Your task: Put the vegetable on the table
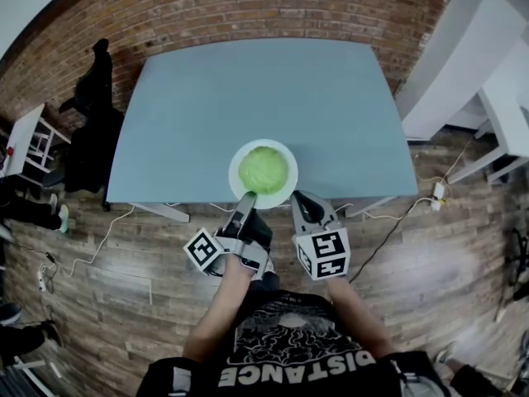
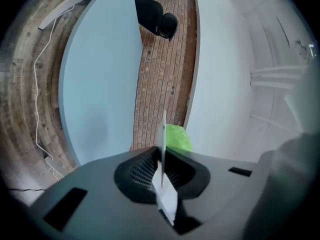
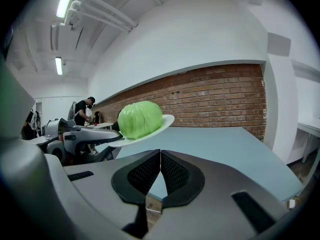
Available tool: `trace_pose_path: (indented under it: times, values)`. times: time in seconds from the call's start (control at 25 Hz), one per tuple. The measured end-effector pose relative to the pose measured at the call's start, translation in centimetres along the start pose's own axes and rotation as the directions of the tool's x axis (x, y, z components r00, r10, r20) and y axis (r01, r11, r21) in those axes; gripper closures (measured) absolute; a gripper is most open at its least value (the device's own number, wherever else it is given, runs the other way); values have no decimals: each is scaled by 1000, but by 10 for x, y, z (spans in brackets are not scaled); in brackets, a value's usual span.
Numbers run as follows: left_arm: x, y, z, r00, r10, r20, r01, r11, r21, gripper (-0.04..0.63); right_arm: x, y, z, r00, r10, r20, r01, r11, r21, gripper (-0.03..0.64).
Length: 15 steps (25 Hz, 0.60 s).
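One plate [image 1: 238, 157] bears the cabbage [image 1: 263, 169]. The left hand-held gripper [image 1: 247, 199] is clamped on its near rim, so the cabbage lies just ahead of those jaws, held above the near edge of the worktop [image 1: 248, 89]. The right hand-held gripper [image 1: 301, 198], alongside, is closed and empty.

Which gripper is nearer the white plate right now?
Left. The left gripper is clamped on the plate's near rim; the right gripper sits just beside that rim, jaws together and empty.
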State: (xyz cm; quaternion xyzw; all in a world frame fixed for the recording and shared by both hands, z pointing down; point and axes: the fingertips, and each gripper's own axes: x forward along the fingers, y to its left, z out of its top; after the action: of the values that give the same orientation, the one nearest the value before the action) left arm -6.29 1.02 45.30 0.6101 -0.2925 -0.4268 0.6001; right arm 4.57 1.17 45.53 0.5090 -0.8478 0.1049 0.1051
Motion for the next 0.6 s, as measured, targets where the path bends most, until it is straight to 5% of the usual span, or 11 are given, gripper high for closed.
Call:
trace_pose_path:
  times: [0.6]
  values:
    - [35,-5,70,1000,-13,-27,12,1000,-26,571,69,6,22,998,-47,-29,46,998,-32,607]
